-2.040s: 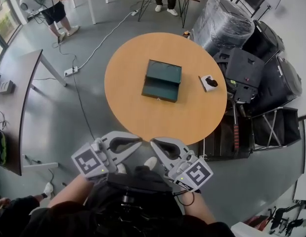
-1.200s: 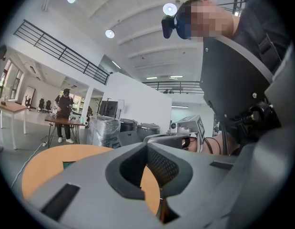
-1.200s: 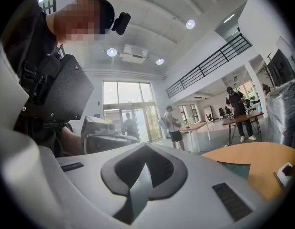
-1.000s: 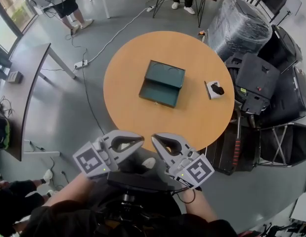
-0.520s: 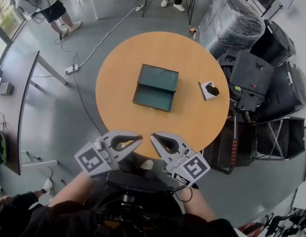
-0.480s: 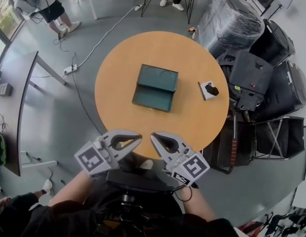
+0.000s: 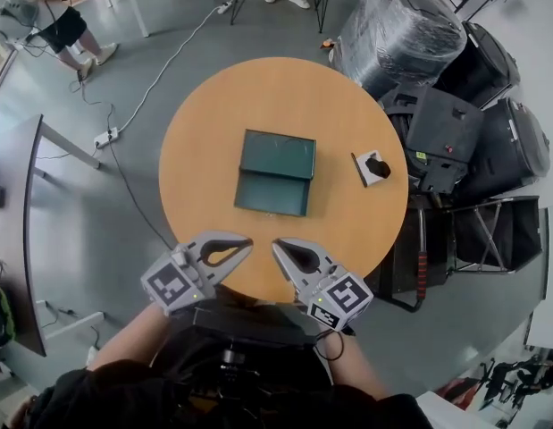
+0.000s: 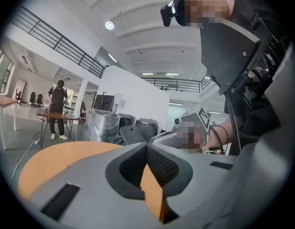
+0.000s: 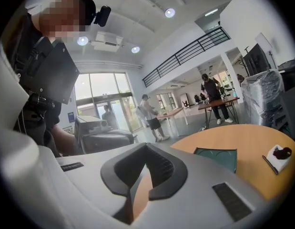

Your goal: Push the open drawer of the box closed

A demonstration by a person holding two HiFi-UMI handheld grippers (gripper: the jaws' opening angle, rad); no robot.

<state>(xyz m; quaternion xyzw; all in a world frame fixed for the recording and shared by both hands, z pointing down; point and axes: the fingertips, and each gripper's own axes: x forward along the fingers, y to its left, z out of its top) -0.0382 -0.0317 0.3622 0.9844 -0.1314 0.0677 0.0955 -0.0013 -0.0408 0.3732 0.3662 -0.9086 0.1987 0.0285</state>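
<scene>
Box (image 7: pixel 278 154), dark green, near the centre of the round table (image 7: pixel 213 105). Its drawer (image 7: pixel 272 194) stands pulled out toward the person, with the interior exposed. Left claw (image 7: pixel 248 239) and right claw (image 7: pixel 276 243) are both clenched, tips meeting, with nothing between them. They are held side by side over the table's near edge, well apart from the box. A small white item (image 7: pixel 372 167) bearing a dark object lies on the table to the right of the box. Black cases (image 7: pixel 441 132) stand beside the table's right side.
</scene>
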